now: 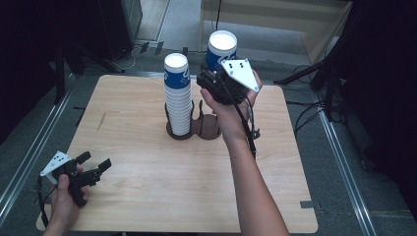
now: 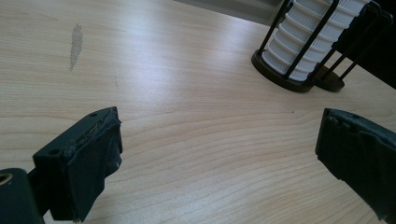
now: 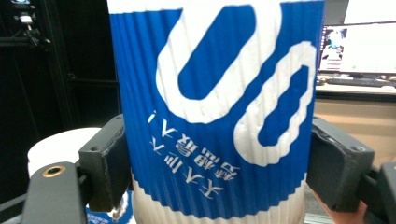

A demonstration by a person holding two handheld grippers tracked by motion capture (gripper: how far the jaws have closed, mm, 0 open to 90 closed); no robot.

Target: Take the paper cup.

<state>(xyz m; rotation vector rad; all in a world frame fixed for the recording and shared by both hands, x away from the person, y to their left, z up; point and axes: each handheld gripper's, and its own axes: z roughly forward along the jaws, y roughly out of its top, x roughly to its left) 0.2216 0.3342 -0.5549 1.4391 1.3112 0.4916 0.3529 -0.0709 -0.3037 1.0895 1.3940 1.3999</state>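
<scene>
The right claw [image 1: 214,73] is clenched on an upside-down paper cup [image 1: 221,49], held up in the air beyond the far edge of the bench [image 1: 147,196], to the right of the cup stack [image 1: 177,93] and above its level. In the right gripper view the cup [image 3: 215,107] is a ribbed, corrugated cylinder, blue with a bold white looping logo and a line of small white characters that read inverted; a plain white ribbed band runs along its lower part. The two black pads [image 3: 105,163] press its sides, their faces matte and slightly scuffed. Behind the cup on the left of that view a round white top of another cup is partly visible, blurred. A lit monitor [image 3: 357,46] on a desk sits at the right edge.

The high view adds the layout: the stack of nested blue-and-white cups stands upside down in a dark wire holder [image 1: 194,125] with two round bases, the second ring just to the right of the stack. The bench is pale wood-grain board with rounded corners. The grey three-cornered plate [image 1: 241,73] hides most of the right claw's grip there.

The left claw [image 1: 93,164] is released, its jaws standing wide apart over bare wood near the front left corner. The left gripper view shows the worn, torn-looking padding on its fingers [image 2: 88,158], a pale scuff mark [image 2: 75,42] in the wood, and the holder's black rods around the white ribbed cups [image 2: 306,42], cut off at the top.
</scene>
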